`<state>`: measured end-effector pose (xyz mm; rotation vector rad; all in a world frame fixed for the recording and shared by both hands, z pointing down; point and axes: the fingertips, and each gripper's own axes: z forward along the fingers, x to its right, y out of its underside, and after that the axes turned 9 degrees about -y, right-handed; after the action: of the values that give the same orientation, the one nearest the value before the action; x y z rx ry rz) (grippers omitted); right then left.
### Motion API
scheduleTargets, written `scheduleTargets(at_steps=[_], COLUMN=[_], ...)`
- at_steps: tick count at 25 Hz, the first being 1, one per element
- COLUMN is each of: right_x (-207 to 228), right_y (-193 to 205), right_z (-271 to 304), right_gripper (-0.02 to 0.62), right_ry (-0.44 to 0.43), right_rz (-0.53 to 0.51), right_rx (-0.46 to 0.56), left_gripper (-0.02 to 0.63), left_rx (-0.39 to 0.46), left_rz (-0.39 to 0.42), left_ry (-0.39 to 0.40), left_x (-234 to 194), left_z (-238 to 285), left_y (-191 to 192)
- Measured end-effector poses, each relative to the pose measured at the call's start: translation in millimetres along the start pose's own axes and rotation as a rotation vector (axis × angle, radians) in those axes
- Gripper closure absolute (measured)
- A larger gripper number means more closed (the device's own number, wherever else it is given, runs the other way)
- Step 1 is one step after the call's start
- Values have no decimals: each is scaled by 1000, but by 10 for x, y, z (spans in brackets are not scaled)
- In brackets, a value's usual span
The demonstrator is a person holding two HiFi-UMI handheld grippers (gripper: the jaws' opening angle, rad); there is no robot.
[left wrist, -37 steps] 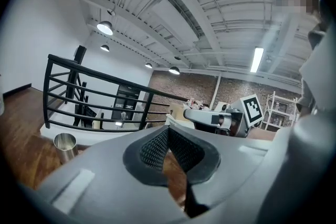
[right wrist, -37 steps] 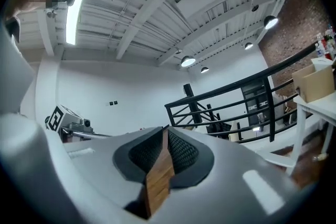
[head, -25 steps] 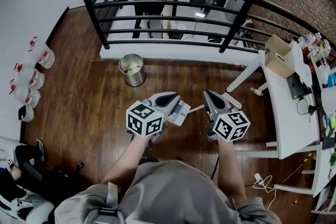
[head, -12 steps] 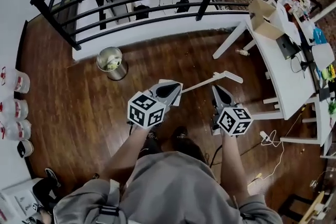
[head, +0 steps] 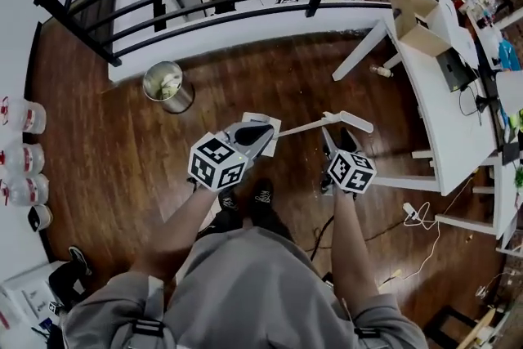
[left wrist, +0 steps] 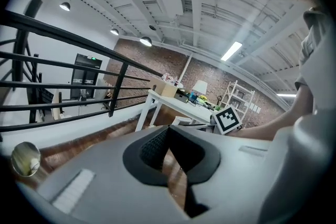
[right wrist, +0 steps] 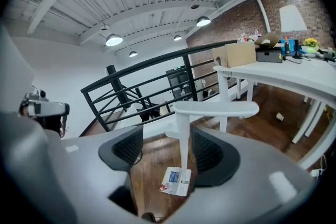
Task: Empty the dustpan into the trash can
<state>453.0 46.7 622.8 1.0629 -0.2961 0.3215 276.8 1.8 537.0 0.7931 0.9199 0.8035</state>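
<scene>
A white long-handled dustpan (head: 260,125) stands on the wood floor in front of the person's feet, its pole leaning right to a T-shaped grip (head: 347,120). The right gripper view looks down the pole (right wrist: 184,149) to the pan (right wrist: 176,181), which holds litter. My right gripper (head: 337,136) (right wrist: 165,147) is opening its jaws; the pole stands between them near the right pad, with a clear gap on the left. My left gripper (head: 265,129) (left wrist: 168,134) is shut and empty just beside the pan. The metal trash can (head: 167,86) (left wrist: 25,159) stands at the back left.
A black railing (head: 204,12) runs across the back. A white table (head: 433,94) with a cardboard box (head: 417,20) stands to the right, with cables (head: 417,217) on the floor near its legs. Several bottles (head: 20,159) line the left wall.
Both grippers have come down toward the floor. The dustpan now stands on the floor. The right gripper's jaws have opened off the handle.
</scene>
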Motion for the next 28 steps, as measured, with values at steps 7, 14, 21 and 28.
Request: scheduleTargets(at_steps=[7,14,21,28], right_x=[307,421,305,19], right_y=[101,55,-132,-731], right_z=[650,880,851,843], right_gripper=[267,388,390,390], right_ry=[-28,-2,-30,-95], right_rz=[22,-50,-70,-138], right_rx=[-58,-84,-54,0], left_gripper=[620,620,620,620], left_rx=[-52,-54,-25,24], left_rz=[-54,-146,-180,-176], left_ry=[-60,-180,-261,-344], left_x=[-76,-274,-412,-576], left_z=[159,-67,-309,-495], left_y=[136,310,326,213])
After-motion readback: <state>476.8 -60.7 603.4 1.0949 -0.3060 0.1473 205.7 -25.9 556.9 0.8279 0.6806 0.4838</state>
